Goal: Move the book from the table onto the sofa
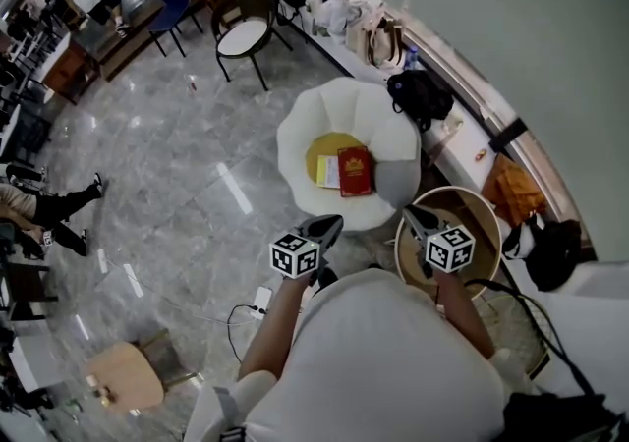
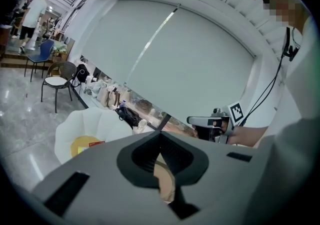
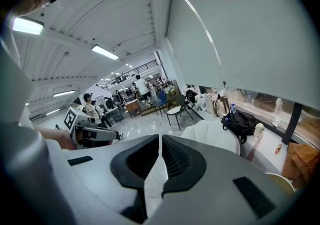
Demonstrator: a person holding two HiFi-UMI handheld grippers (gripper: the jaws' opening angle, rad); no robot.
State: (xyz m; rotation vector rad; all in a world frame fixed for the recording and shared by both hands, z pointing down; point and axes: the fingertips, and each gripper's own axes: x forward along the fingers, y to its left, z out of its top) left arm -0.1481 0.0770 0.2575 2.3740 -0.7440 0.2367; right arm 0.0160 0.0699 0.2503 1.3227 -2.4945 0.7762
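A red book (image 1: 355, 171) lies flat on the yellow cushion (image 1: 329, 150) of the white petal-shaped sofa (image 1: 295, 150), beside a pale booklet (image 1: 329, 173). The left gripper view catches the red book (image 2: 96, 143) small at the left. My left gripper (image 1: 330, 226) hovers just short of the sofa's near rim, shut and empty. Over the round wooden table (image 1: 477, 204), my right gripper (image 1: 413, 215) is also shut with nothing in it. In their own views, the jaws of the left gripper (image 2: 161, 135) and the right gripper (image 3: 160, 141) meet tip to tip.
A black backpack (image 1: 421, 94) sits behind the sofa on a long ledge with bags (image 1: 378, 32). A black chair (image 1: 246, 32) stands farther back. An orange bag (image 1: 516, 190) lies right of the table. A small wooden stool (image 1: 123, 376) and a floor cable (image 1: 251, 310) lie near left. People stand at the far left.
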